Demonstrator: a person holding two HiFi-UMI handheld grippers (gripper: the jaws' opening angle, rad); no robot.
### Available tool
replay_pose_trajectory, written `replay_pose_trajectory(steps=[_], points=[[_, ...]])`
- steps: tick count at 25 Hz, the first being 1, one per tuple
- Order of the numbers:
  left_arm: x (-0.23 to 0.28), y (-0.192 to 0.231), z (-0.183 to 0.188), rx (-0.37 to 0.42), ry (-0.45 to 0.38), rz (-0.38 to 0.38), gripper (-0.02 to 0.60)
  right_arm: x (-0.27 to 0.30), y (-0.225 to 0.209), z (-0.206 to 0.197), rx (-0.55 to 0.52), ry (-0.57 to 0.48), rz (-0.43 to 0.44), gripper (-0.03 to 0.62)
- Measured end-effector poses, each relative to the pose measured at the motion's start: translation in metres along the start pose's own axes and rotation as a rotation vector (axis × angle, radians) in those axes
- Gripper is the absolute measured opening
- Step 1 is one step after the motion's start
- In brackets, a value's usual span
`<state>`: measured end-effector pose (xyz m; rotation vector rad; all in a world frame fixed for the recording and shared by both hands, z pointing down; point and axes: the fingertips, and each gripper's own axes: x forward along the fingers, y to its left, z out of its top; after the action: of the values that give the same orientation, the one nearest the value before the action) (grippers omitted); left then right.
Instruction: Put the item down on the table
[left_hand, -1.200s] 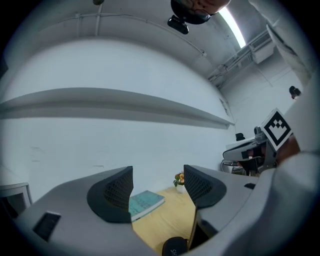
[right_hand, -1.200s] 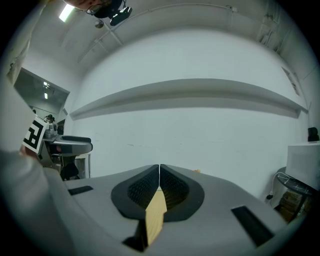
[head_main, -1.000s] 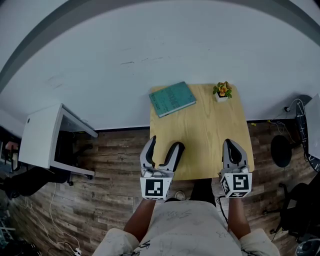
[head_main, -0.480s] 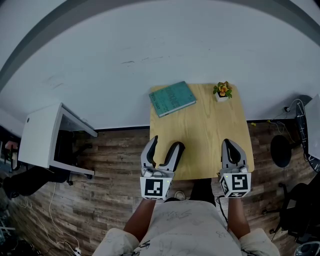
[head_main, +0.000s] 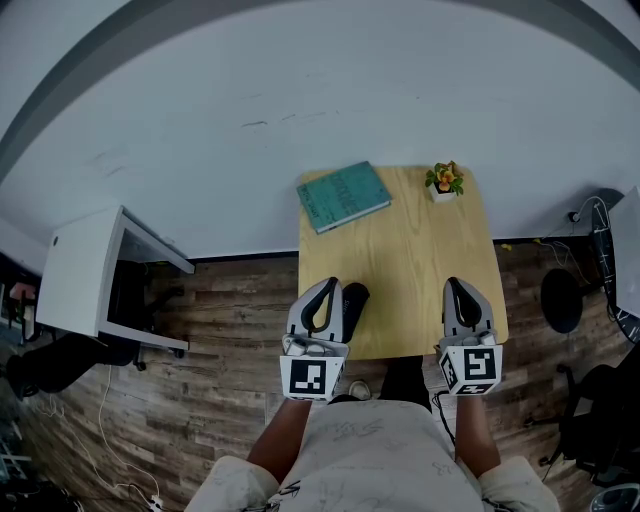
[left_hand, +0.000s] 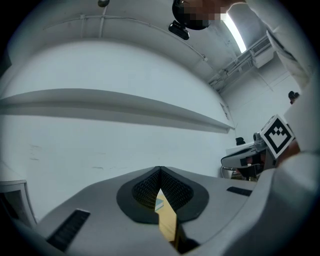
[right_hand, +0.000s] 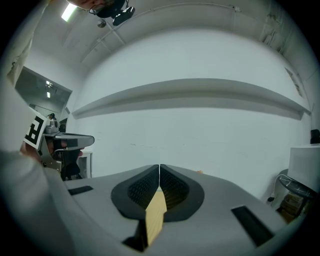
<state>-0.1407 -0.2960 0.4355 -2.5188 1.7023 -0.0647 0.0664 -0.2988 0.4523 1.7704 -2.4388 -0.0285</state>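
- Left gripper lower centre, jaws just closed, empty
- right gripper lower right, jaws together, empty
- book, plant at table's upper end

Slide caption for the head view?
Left claw, just closed on nothing, and shut right claw hover at the wooden table's near edge; teal book and potted plant sit at its far end.

no legible text, book cover unreadable

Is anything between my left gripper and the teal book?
Nothing visible: bare tabletop lies between the left gripper, whose jaws have just closed empty, and the book. The potted plant stands off to the right.
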Motion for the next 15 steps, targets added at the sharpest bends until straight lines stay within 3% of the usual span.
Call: replay_pose_trajectory(steps=[4, 15], points=[[0.0008, 0.0067, -0.0037, 0.004, 0.022, 0.041, 0.008, 0.0004, 0.0014, 0.0011, -0.005, -0.002, 0.006, 0.018], [0.0011, 0.0053, -0.0073, 0.019, 0.028, 0.031, 0.008, 0.0, 0.0052, 0.0014, -0.015, 0.0, 0.017, 0.018]])
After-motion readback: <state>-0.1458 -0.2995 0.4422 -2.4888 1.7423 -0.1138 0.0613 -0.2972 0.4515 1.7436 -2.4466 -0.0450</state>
